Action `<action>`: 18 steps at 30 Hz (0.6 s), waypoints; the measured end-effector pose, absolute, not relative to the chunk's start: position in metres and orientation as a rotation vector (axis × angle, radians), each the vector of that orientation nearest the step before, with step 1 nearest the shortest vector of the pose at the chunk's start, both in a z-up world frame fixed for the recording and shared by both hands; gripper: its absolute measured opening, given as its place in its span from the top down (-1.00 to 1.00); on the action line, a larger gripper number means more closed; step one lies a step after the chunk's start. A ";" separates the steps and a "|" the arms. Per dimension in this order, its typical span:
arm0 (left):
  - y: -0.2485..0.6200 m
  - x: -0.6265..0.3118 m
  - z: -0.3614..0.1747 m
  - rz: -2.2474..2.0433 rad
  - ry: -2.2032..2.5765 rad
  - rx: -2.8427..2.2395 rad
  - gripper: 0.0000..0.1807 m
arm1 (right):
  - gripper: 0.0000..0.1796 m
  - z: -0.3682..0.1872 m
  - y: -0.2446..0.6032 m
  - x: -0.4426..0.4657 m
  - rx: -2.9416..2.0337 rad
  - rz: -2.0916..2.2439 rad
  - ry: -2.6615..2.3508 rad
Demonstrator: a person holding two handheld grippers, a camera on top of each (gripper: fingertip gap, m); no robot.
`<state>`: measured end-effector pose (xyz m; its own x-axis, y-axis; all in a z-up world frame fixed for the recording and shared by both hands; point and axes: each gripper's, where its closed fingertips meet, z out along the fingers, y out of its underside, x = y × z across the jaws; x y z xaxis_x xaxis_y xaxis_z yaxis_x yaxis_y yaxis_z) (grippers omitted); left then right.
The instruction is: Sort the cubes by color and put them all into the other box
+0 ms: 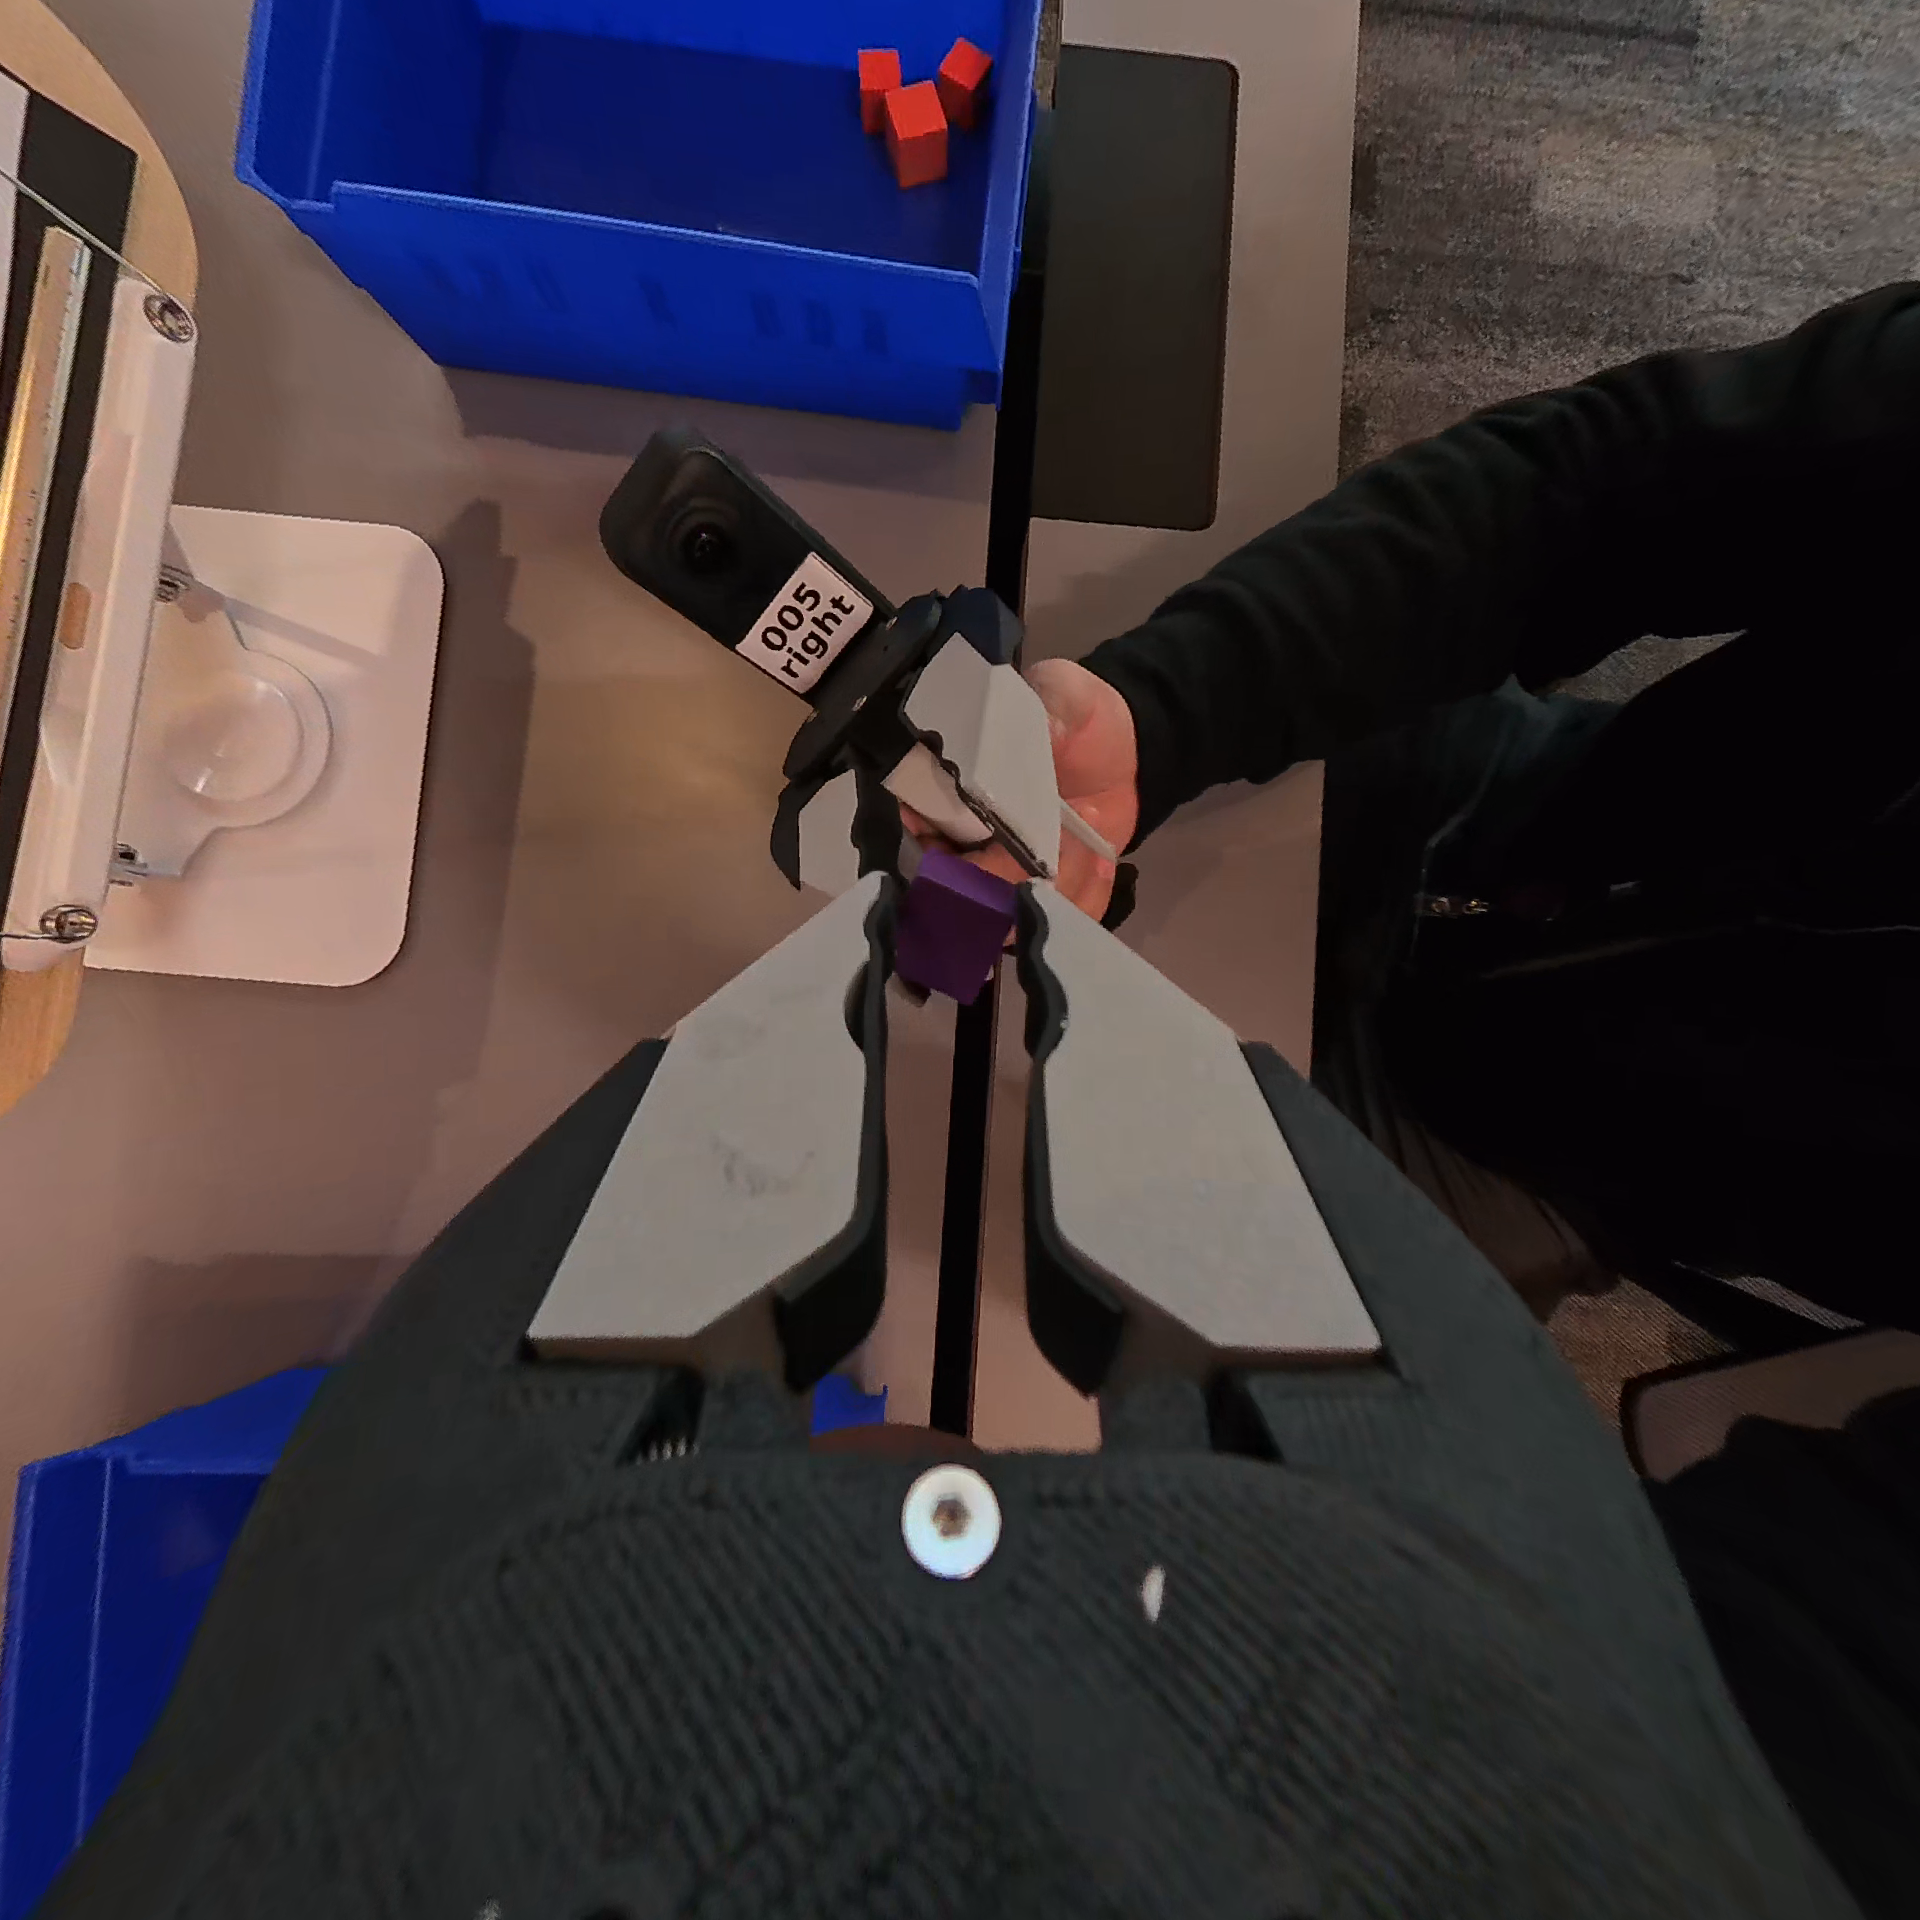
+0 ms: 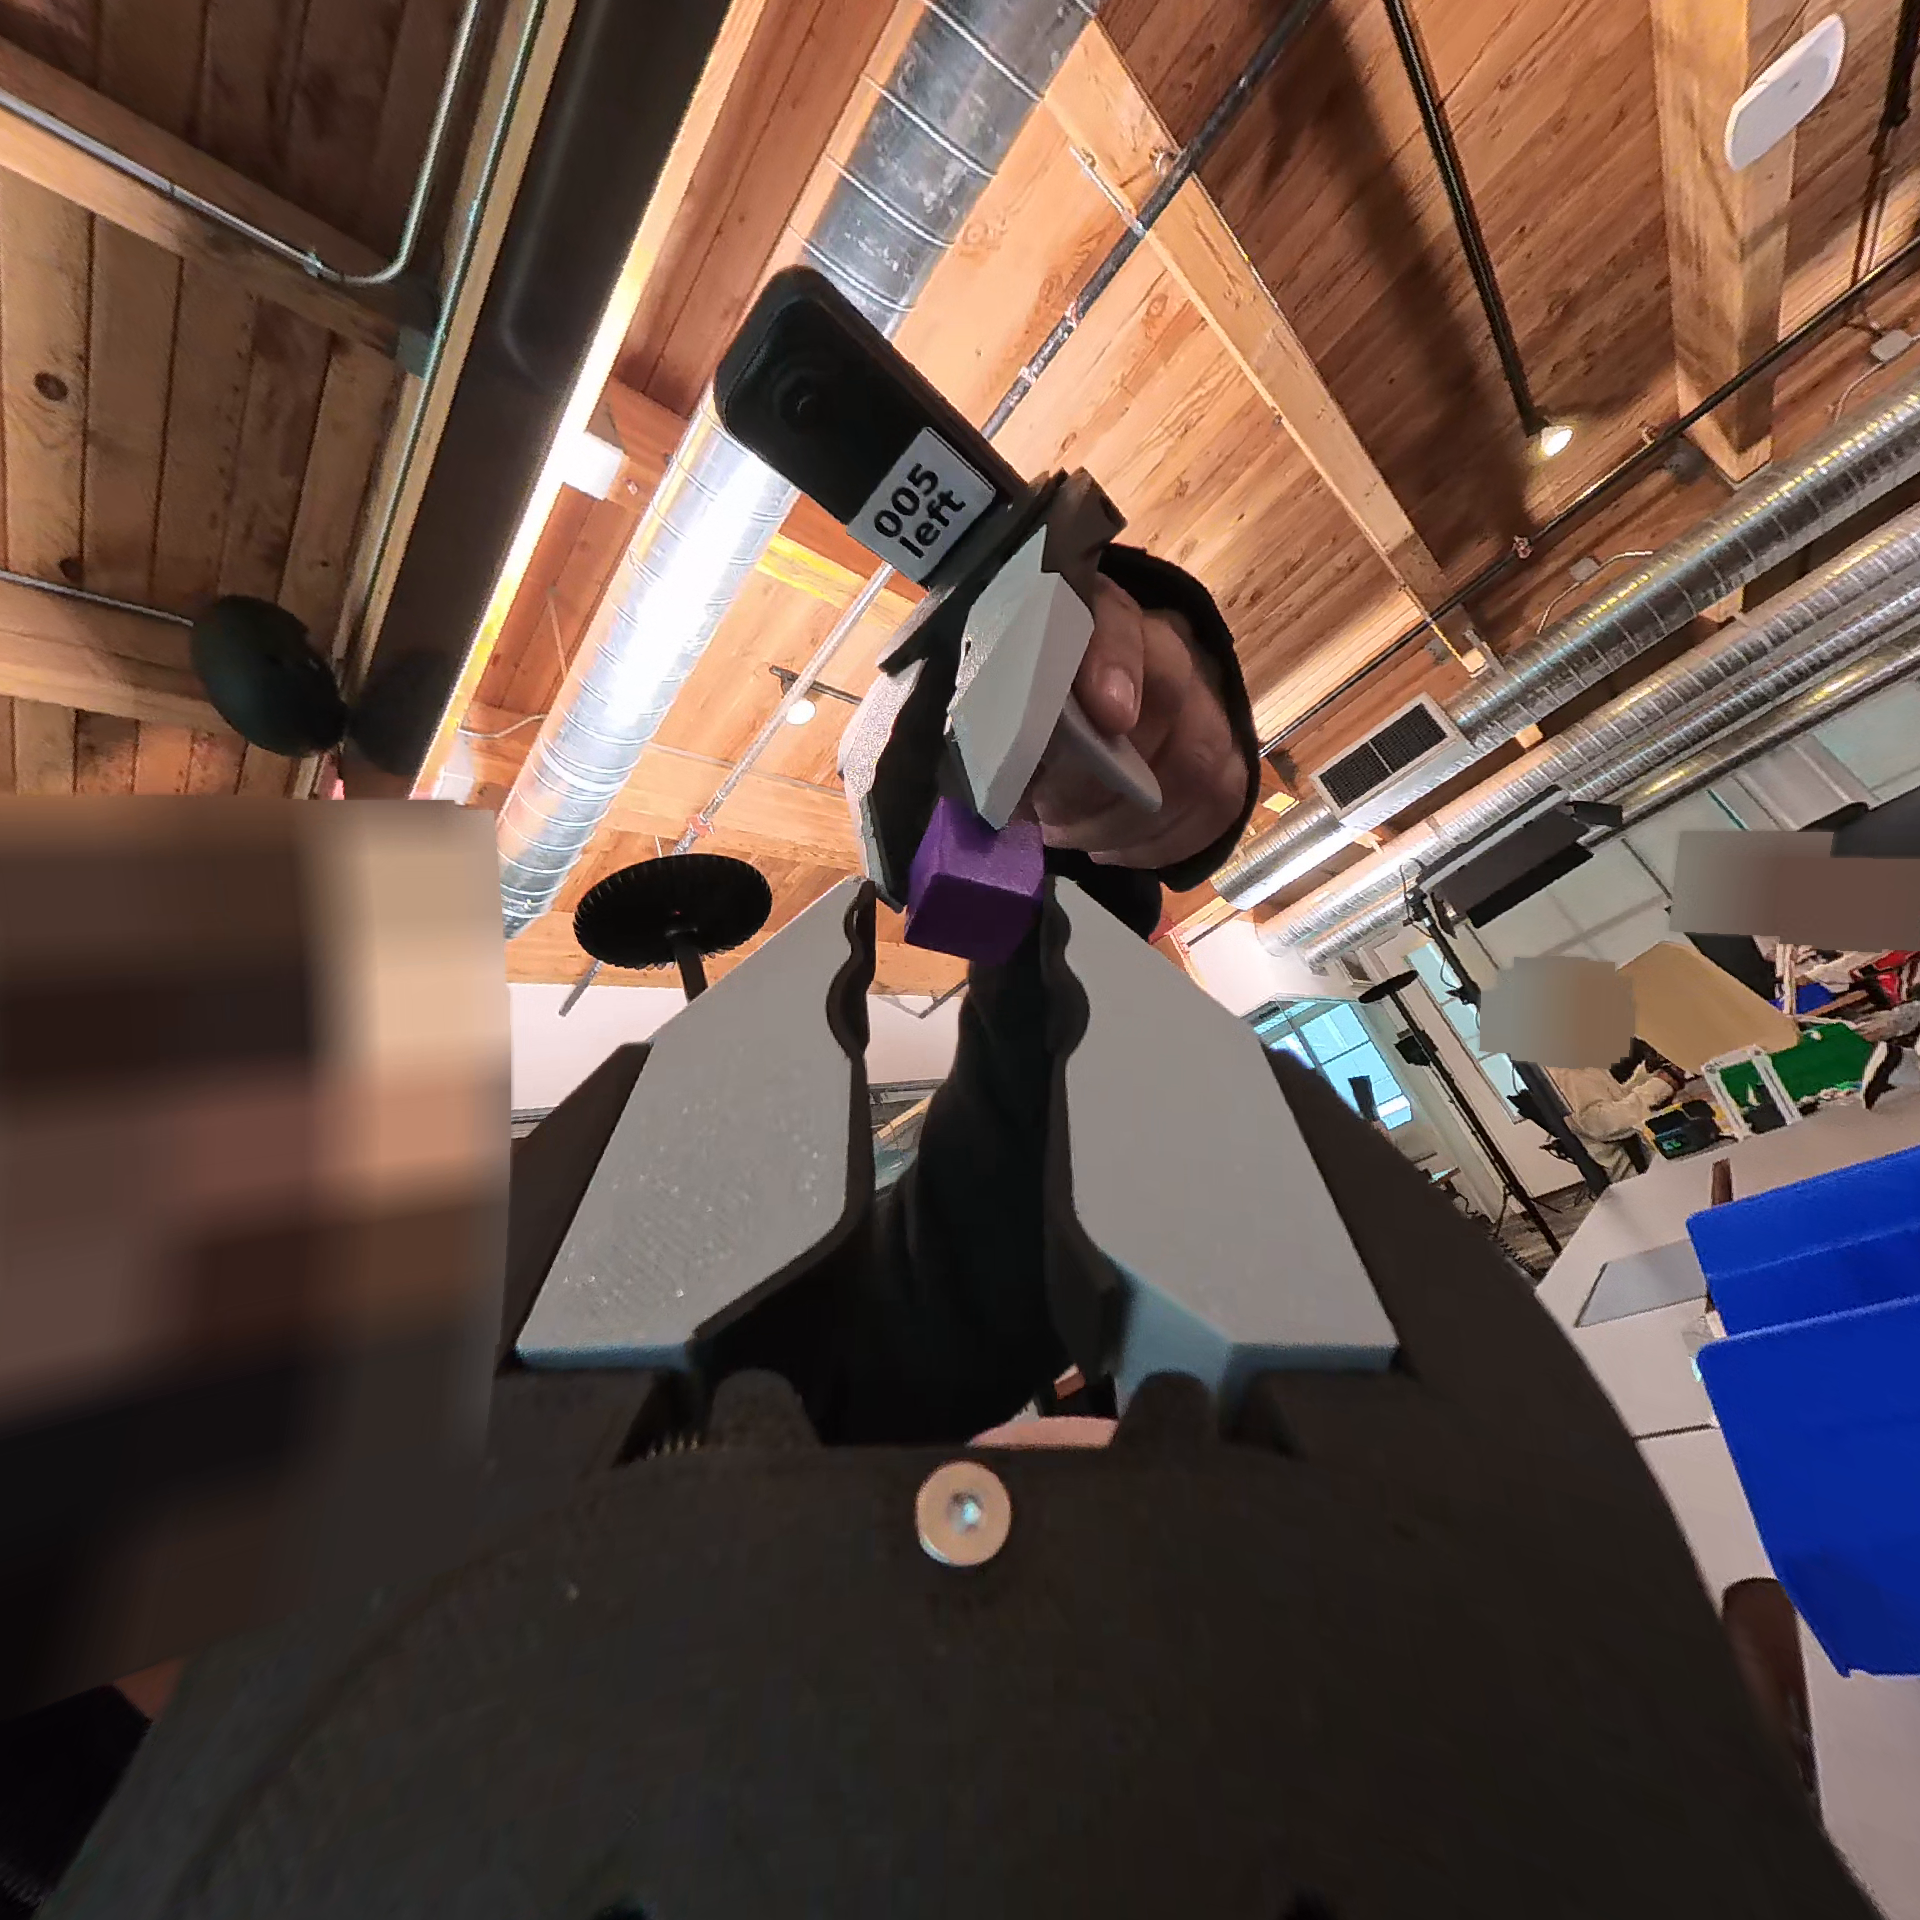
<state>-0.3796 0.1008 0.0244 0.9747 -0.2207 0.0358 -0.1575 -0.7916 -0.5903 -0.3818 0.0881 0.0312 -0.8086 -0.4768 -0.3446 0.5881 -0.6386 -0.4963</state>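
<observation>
The left hand-held gripper (image 1: 951,940) is raised above the grey table (image 1: 644,1039), its fingers closed down to the width of a purple cube (image 1: 951,935) that sits between their tips. In the right wrist view the same purple cube (image 2: 971,894) sits at the tips of the right hand-held gripper (image 2: 961,935), whose fingers stand apart by about the cube's width. The two tools meet tip to tip at the cube. The left hand-held gripper (image 2: 951,831) clamps the cube from above in this view; whether the right one actually presses on it cannot be told, since its tips partly hide the contact.

A blue box (image 1: 644,208) stands on the table farther off. Three red cubes (image 1: 920,99) lie clustered in its right-hand corner. A second blue box (image 1: 94,1662) shows at the lower left edge, its contents hidden. A person's hand (image 1: 1086,769) grips the right tool's handle.
</observation>
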 end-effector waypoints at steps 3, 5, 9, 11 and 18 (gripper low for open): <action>0.101 -0.378 0.025 -0.123 0.299 -2.474 0.77 | 0.78 0.031 0.090 -0.383 0.247 -2.379 0.778; 0.100 -0.378 0.022 -0.096 0.312 -2.479 0.77 | 0.78 0.029 0.090 -0.384 0.247 -2.354 0.754; 0.098 -0.380 0.020 -0.075 0.311 -2.479 0.77 | 0.79 0.027 0.088 -0.386 0.268 -2.363 0.767; 0.098 -0.381 0.019 -0.063 0.323 -2.477 0.77 | 0.79 0.027 0.088 -0.386 0.274 -2.364 0.776; 0.093 -0.382 0.019 0.021 0.318 -2.445 0.75 | 0.80 0.025 0.081 -0.389 0.336 -2.408 0.880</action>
